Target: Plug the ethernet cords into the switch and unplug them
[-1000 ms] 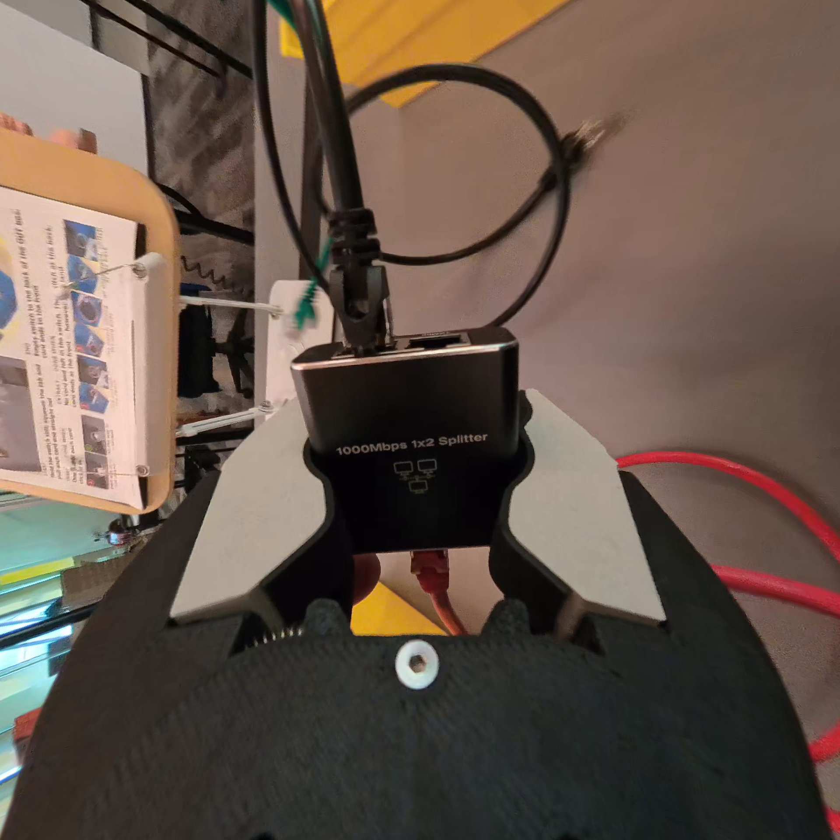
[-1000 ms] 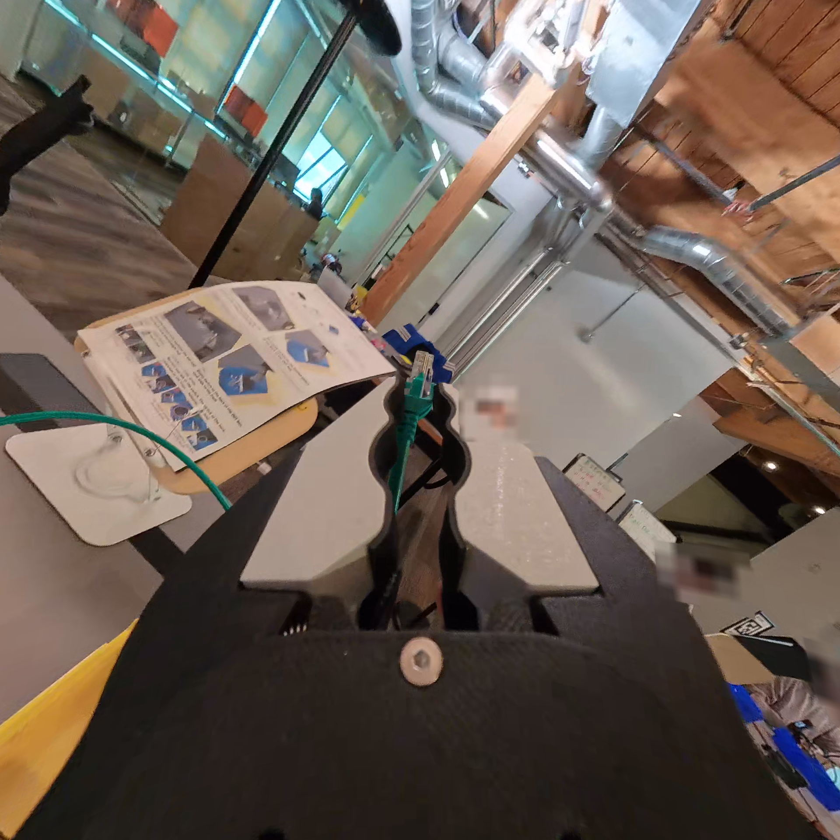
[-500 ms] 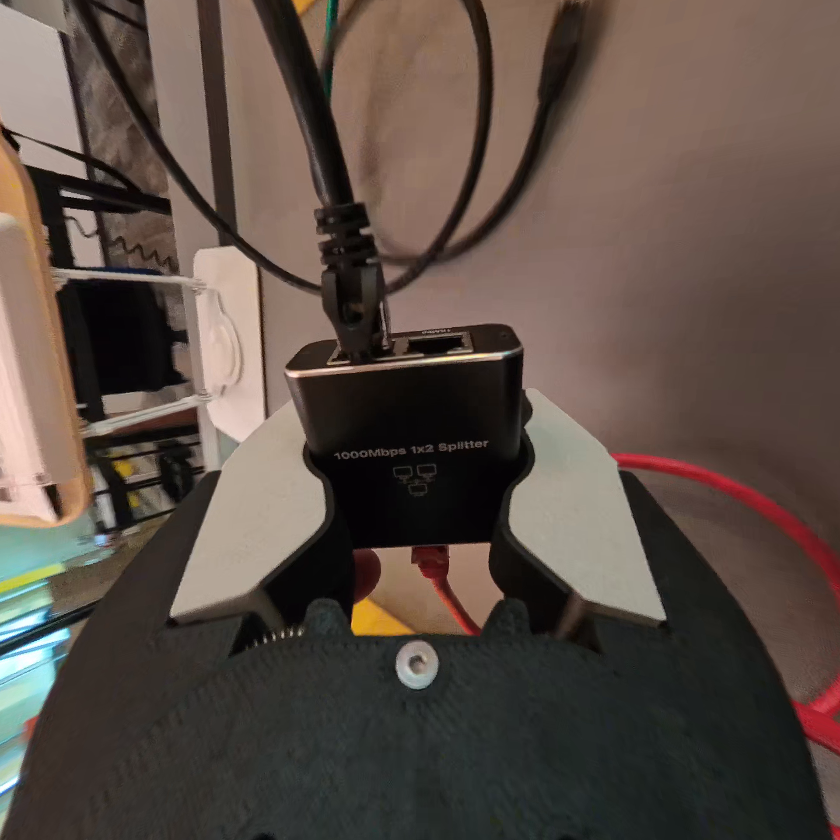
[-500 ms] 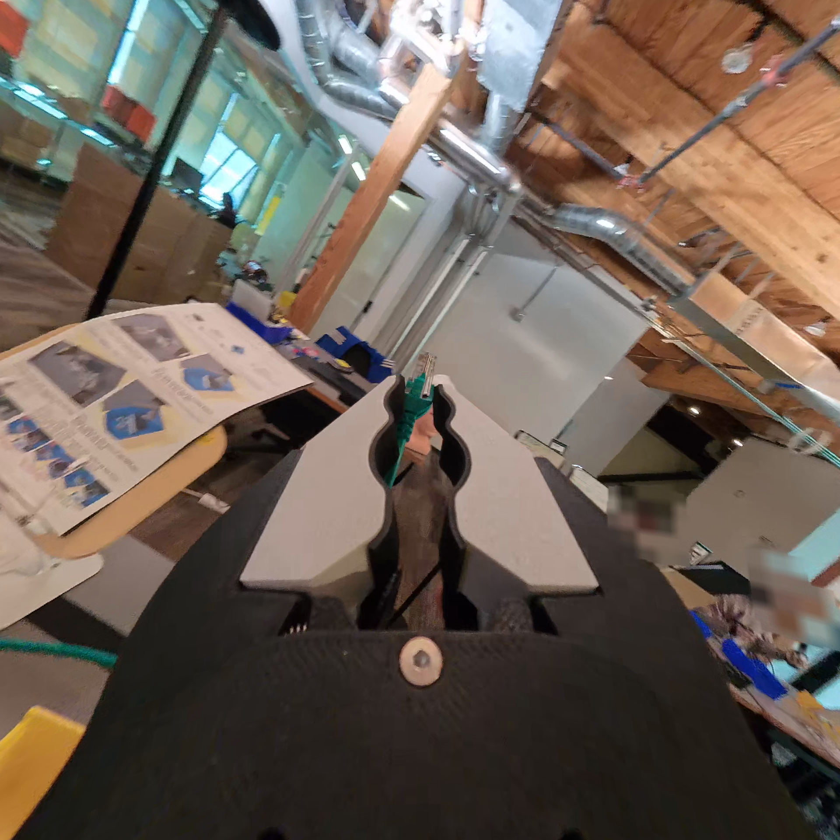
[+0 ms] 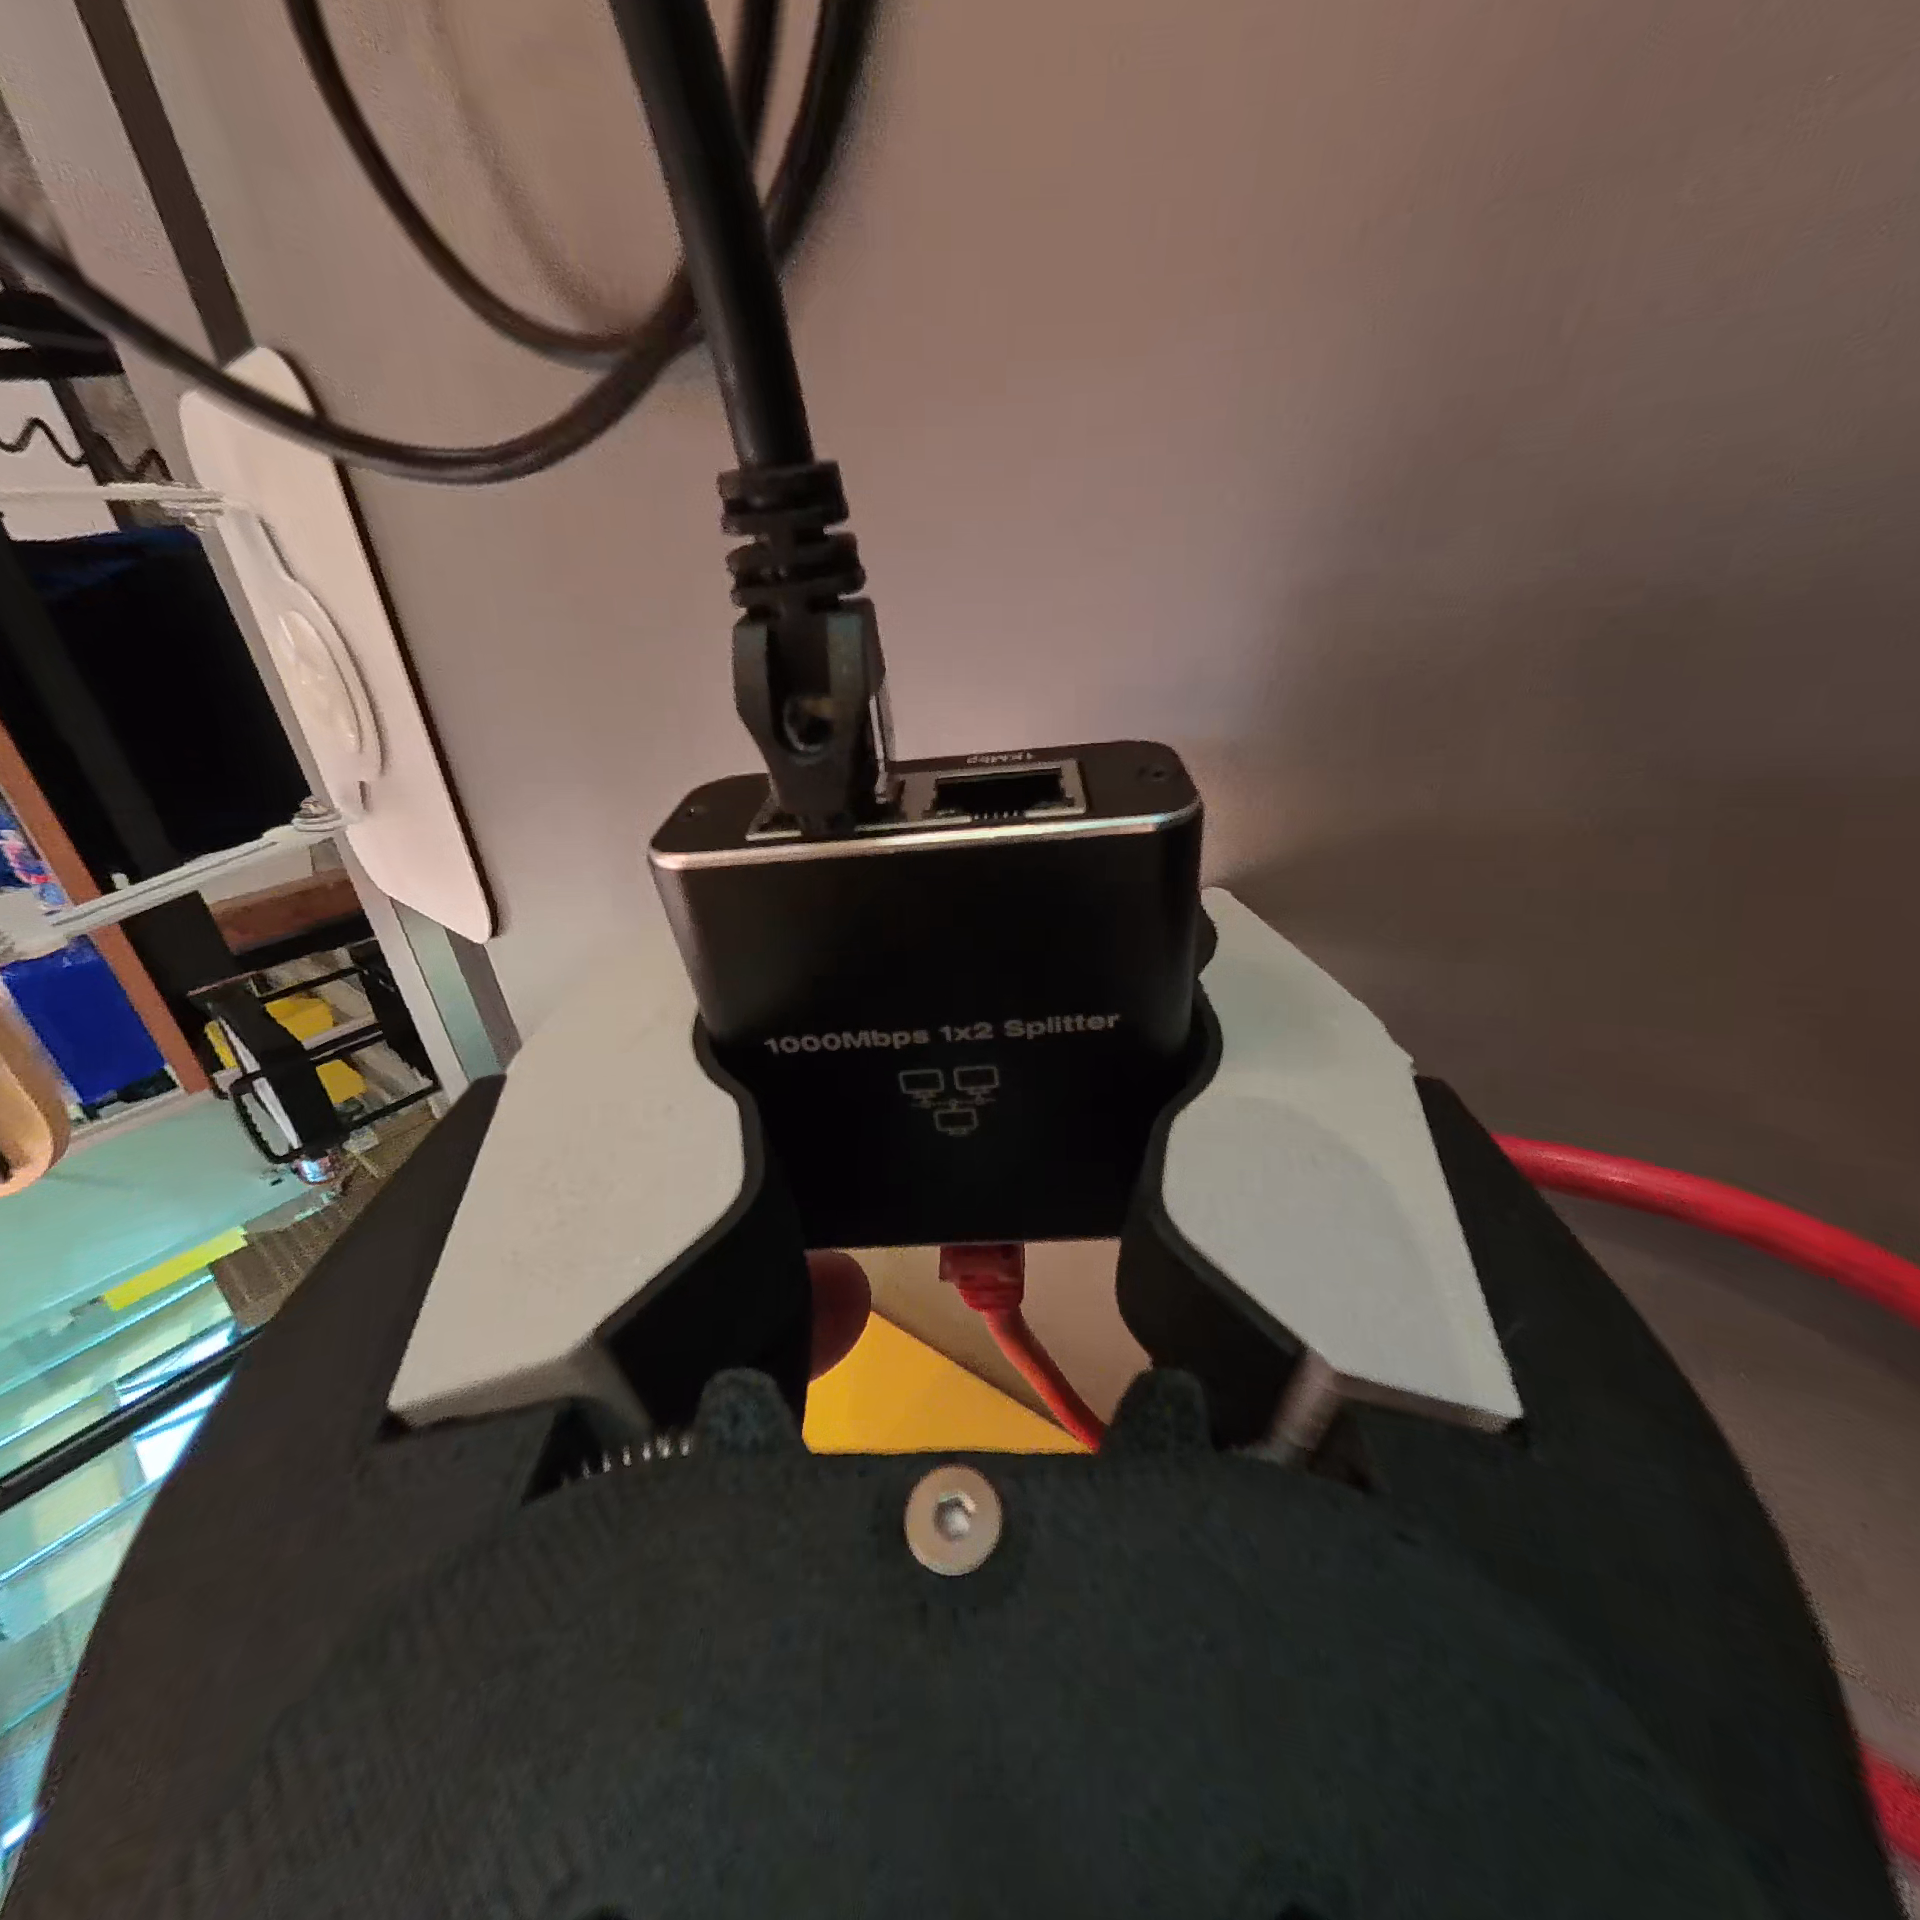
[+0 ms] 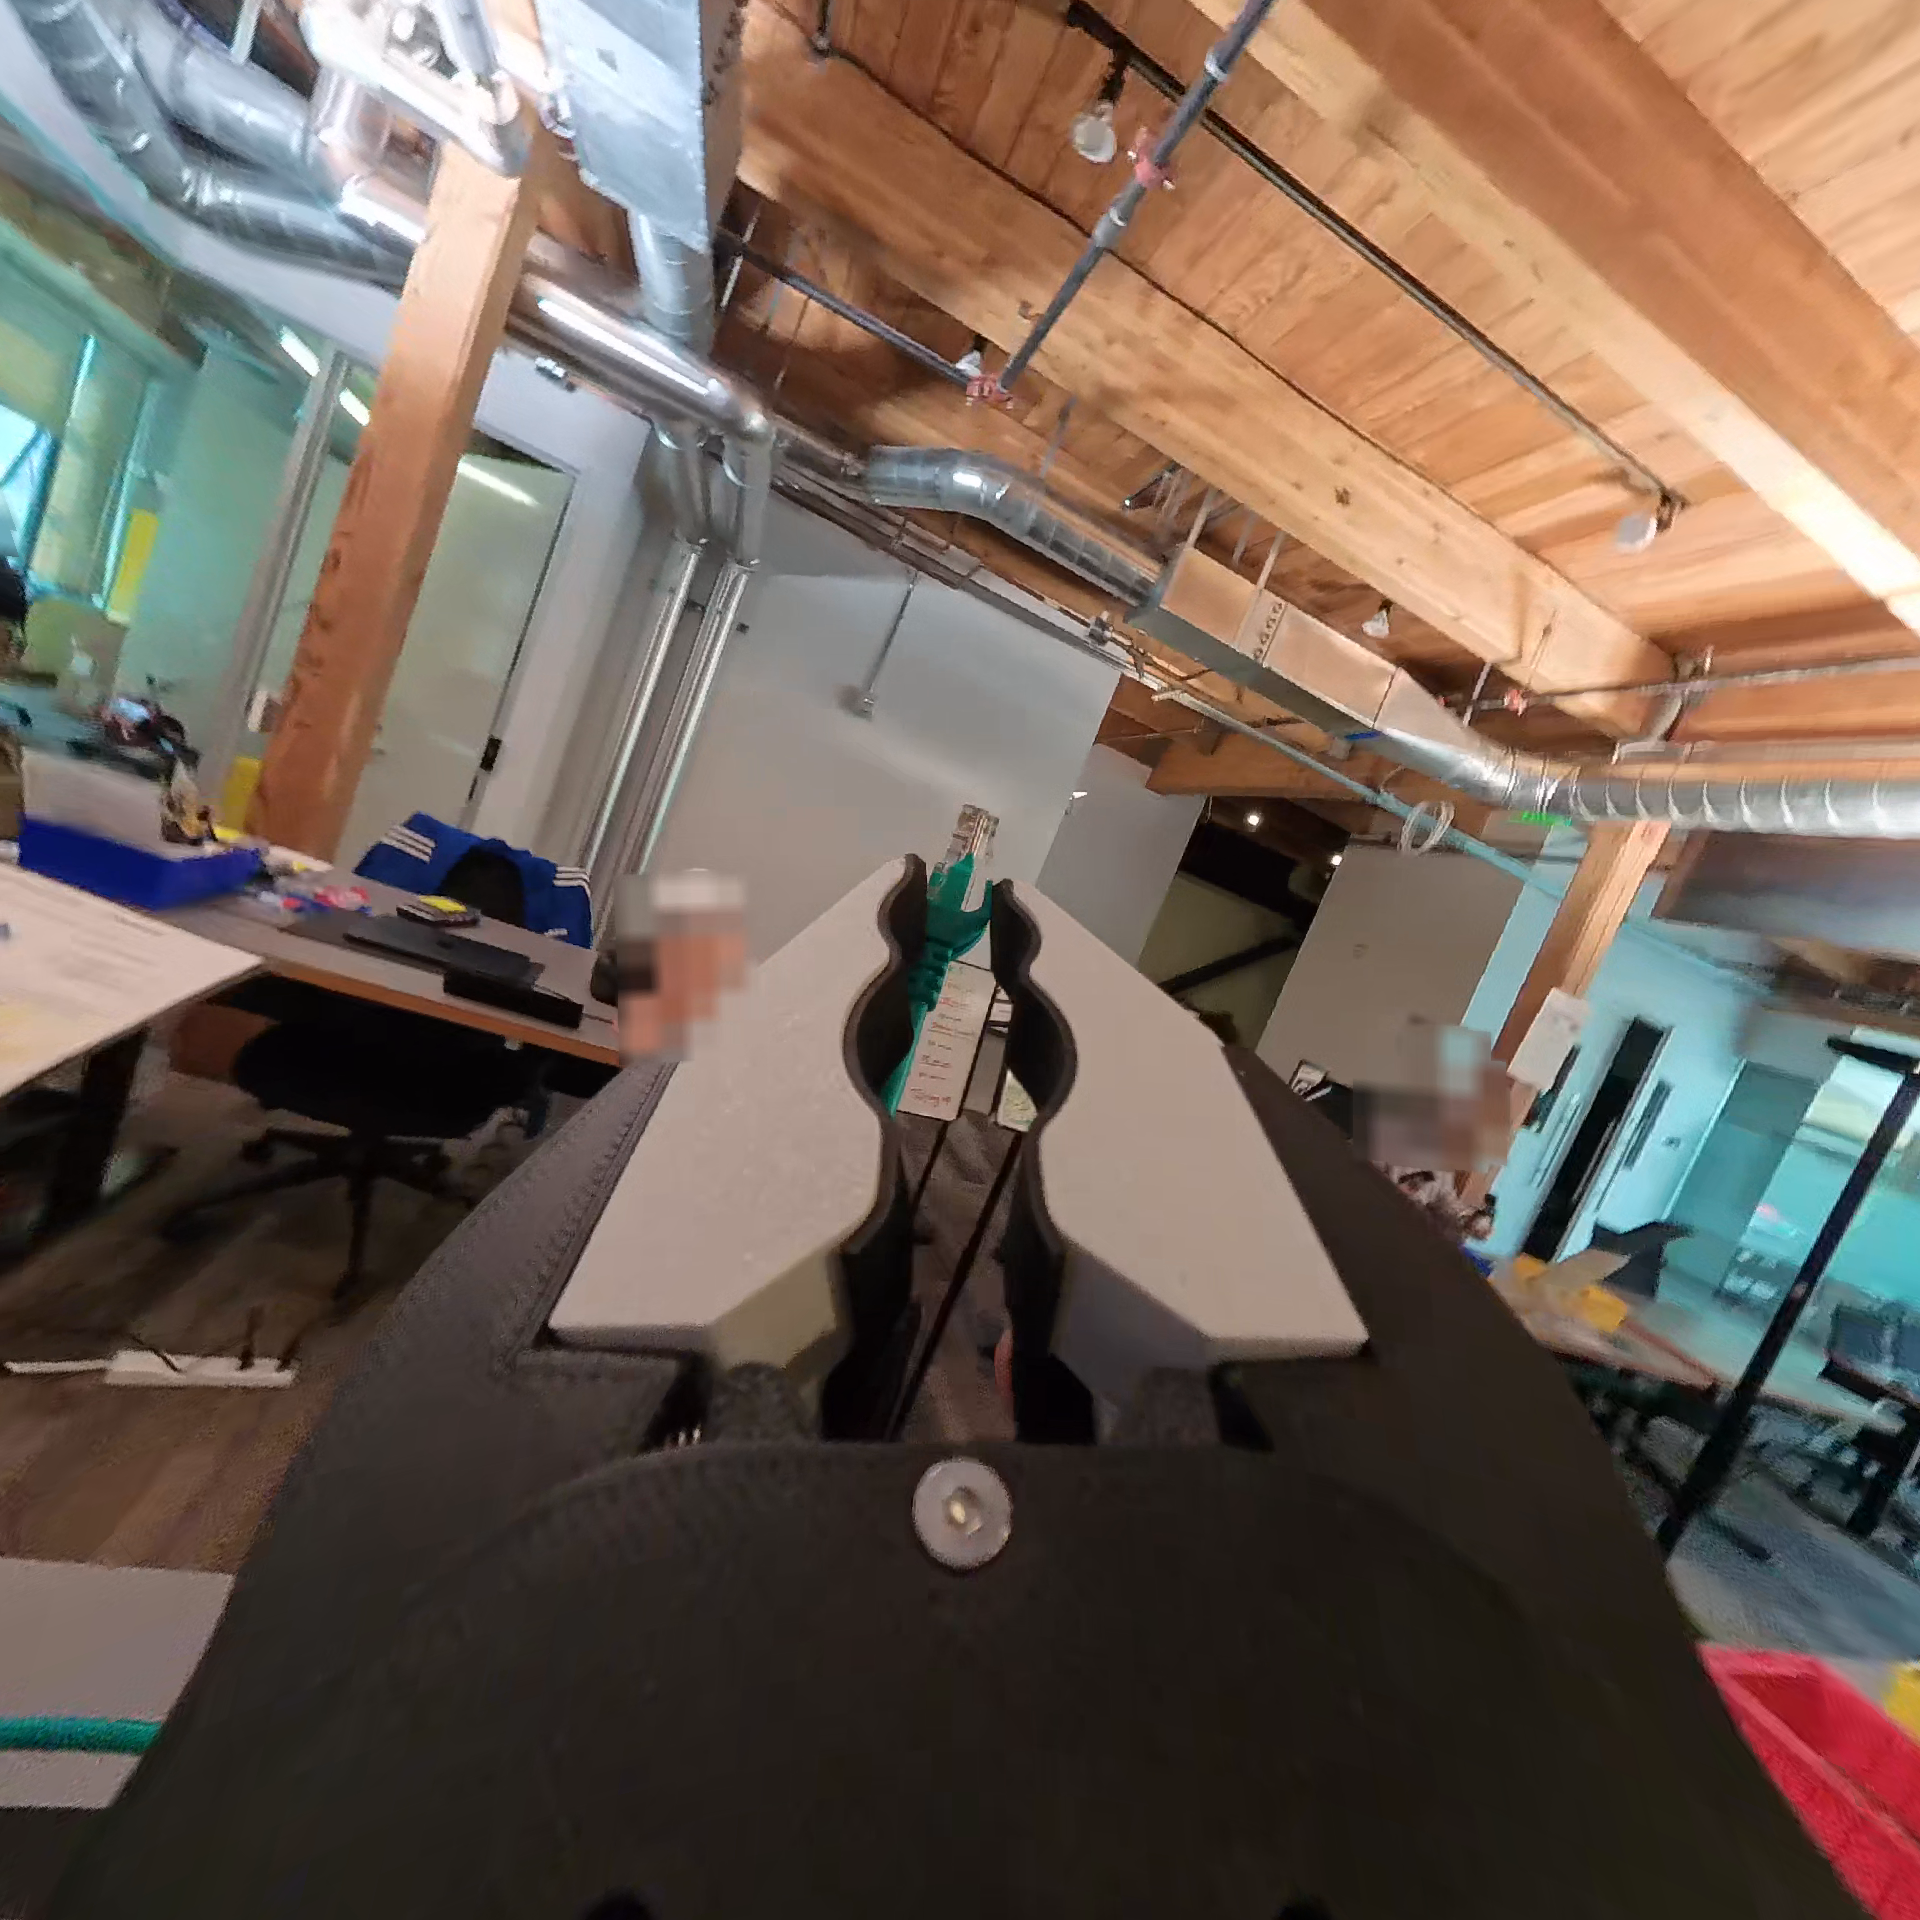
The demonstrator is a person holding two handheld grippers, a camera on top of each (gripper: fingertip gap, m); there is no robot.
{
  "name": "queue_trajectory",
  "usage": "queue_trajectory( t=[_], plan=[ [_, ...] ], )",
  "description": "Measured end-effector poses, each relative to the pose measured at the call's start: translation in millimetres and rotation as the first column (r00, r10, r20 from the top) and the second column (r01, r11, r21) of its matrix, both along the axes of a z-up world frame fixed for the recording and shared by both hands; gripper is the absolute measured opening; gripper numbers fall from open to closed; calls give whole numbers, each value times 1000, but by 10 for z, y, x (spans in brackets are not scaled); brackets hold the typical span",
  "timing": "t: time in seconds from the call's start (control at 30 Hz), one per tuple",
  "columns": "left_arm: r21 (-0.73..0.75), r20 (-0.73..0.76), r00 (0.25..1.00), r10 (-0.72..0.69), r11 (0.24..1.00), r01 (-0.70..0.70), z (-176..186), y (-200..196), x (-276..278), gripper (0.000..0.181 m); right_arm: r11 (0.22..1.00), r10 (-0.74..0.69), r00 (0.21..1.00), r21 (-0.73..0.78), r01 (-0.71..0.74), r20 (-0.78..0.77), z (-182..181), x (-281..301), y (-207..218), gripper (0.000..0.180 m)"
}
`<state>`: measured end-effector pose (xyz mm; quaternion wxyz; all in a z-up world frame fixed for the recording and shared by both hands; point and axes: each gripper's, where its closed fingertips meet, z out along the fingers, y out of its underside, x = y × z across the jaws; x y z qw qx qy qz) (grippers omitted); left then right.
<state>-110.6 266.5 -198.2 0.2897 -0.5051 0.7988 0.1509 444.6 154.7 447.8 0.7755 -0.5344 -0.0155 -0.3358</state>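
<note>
My left gripper [image 5: 951, 997] is shut on the black switch [image 5: 935, 935], a small box held off the grey table. A black ethernet cord [image 5: 800, 665] is plugged into the switch's left top port. The right top port [image 5: 1003, 795] is empty. A red ethernet cord [image 5: 987, 1299] is plugged into the switch's underside and runs off right. My right gripper [image 6: 956, 894] is shut on the green ethernet cord's plug [image 6: 951, 894]; its clear tip sticks out past the fingertips and points up into the room. The switch is not in the right wrist view.
The grey table [image 5: 1455, 520] fills the left wrist view, with black cable loops [image 5: 499, 457] at top left and a white stand base [image 5: 312, 644] at the table's left edge. Desks, chairs and a wooden ceiling show in the right wrist view. A red bin [image 6: 1829, 1787] sits at bottom right. Some 85 cm of space lies between my two pairs of fingers.
My right gripper has swung up and away from the table with the green plug. My left gripper has tilted with the switch; the black cord stays plugged in.
</note>
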Motion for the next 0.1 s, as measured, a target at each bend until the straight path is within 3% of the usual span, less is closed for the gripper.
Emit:
queue_trajectory(
  t=[0.1],
  plan=[
    [15,-36,999,15,1000,-14,-2,59,-57,77,998,-31,998,58,34,-53,112,280,-295,9]
  ],
)
